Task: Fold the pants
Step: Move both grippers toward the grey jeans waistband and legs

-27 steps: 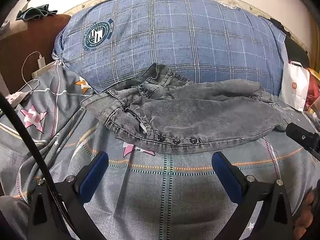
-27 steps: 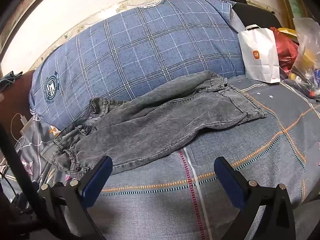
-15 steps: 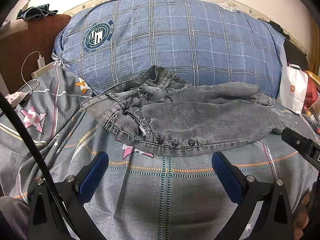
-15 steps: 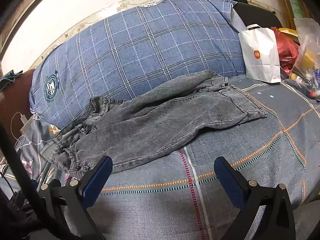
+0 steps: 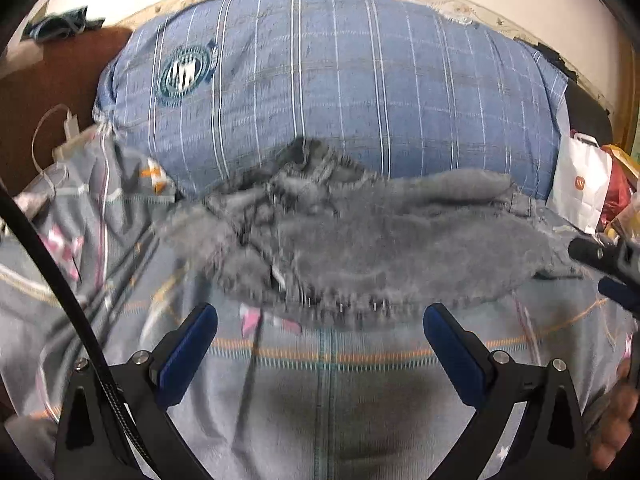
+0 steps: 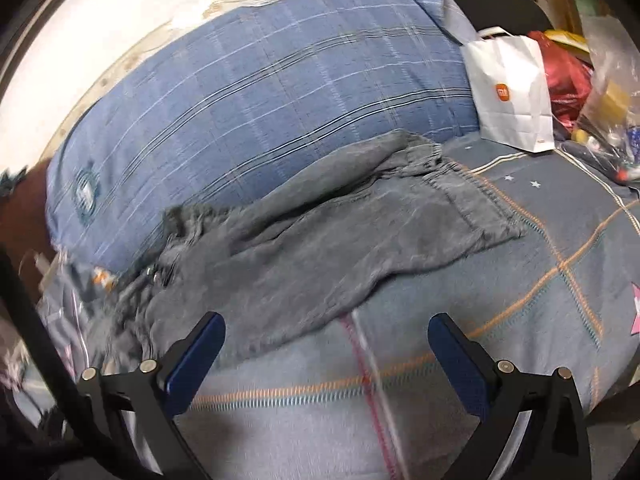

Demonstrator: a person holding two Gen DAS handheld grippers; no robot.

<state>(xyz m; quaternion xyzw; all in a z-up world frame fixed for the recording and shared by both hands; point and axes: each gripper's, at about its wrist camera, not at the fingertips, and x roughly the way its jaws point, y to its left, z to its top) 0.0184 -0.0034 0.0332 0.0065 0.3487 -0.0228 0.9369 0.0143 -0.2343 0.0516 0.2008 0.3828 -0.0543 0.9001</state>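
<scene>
While both jaws gape with nothing between them, the left hand-held gripper and right hand-held gripper face grey pants at 12 o'clock on the bed.

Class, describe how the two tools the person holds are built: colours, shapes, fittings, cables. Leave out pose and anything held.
Both tools look alike. The left tool and the right tool each have two black angular fingers with triangular cut-outs and silver screw heads, and blue pads on the inner faces. A black cable crosses the left side of each view. Bare fingers of the person's hand show at the lower right of the left view.
</scene>
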